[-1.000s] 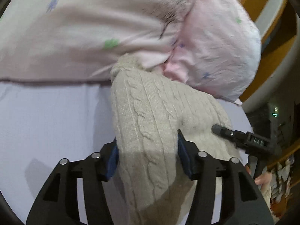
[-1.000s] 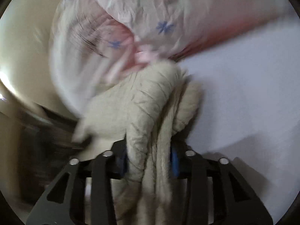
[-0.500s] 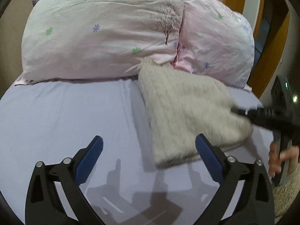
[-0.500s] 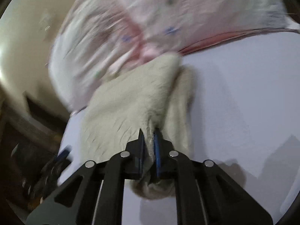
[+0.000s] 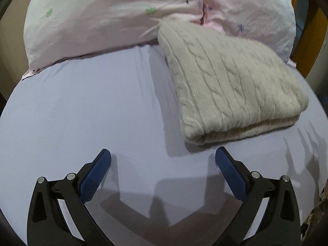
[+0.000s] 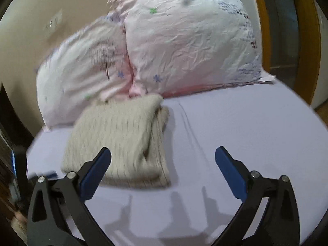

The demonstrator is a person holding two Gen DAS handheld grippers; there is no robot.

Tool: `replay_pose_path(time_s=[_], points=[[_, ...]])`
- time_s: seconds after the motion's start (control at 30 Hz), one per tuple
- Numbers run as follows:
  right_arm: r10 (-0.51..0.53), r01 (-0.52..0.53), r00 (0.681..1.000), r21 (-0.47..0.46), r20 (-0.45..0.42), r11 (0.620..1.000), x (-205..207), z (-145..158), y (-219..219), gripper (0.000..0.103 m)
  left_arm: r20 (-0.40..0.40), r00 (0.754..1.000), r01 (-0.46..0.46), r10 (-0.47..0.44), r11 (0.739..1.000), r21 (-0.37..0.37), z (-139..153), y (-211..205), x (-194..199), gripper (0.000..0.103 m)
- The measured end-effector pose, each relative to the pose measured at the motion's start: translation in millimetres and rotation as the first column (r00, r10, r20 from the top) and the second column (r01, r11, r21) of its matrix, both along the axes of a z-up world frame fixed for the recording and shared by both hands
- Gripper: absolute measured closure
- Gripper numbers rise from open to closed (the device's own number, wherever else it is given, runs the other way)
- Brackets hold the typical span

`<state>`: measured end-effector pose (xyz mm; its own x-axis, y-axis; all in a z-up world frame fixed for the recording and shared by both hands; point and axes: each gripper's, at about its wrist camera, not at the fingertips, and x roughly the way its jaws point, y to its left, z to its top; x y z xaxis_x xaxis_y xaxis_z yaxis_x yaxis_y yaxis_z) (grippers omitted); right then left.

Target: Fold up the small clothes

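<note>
Lavender sheet [image 5: 82, 112] bears folded sweater [image 5: 229, 86] against pillows [image 5: 102, 20]; left claw [image 5: 163, 160] and right claw [image 6: 163, 157] spread, empty.

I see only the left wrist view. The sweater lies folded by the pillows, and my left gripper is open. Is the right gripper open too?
Observer: Yes, the right gripper is open and empty, above the sheet.
Operator: Which side of the sweater is toward it?
Observer: The side with stacked layer edges of the sweater, slightly uneven.
Operator: What is behind the pillows?
Observer: A beige wall stands behind the pillows; your view cuts it off.
</note>
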<state>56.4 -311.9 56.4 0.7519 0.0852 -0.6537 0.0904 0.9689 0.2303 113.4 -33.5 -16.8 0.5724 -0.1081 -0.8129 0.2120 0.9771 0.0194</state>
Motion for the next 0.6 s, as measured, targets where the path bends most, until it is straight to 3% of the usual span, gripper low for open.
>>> replay_pose_path(time_s=[0.07, 0.13, 0.2, 0.37, 0.5, 0.6], points=[[0.035, -0.035, 0.998, -0.007, -0.046, 0.999, -4, -7, 10, 0.002, 0.018, 1.000, 0.006, -0.006, 1.000, 0.030, 0, -4, -3, 0.001], [0.132, -0.130, 0.985, 0.029, -0.110, 0.991, -2, -21, 25, 0.002, 0.019, 1.000, 0.010, -0.011, 1.000, 0.025, 0, -4, -3, 0.001], [0.152, -0.153, 0.973, 0.012, -0.171, 0.988, 3, -33, 40, 0.002, 0.010, 1.000, 0.013, -0.013, 1.000, 0.001, -1, 1, -2, 0.001], [0.129, -0.142, 0.955, -0.029, -0.268, 0.989, 18, -56, 65, 0.002, 0.013, 1.000, 0.022, -0.022, 1.000, 0.005, -1, 1, -4, 0.001], [0.081, -0.134, 0.951, -0.162, -0.297, 0.978, 21, -63, 82, 0.002, 0.013, 1.000, 0.021, -0.021, 1.000, 0.005, -2, 1, -4, 0.001], [0.084, -0.139, 0.950, -0.167, -0.300, 0.976, 22, -64, 84, 0.002, 0.013, 1.000, 0.021, -0.021, 1.000, 0.004, -2, 2, -4, 0.001]])
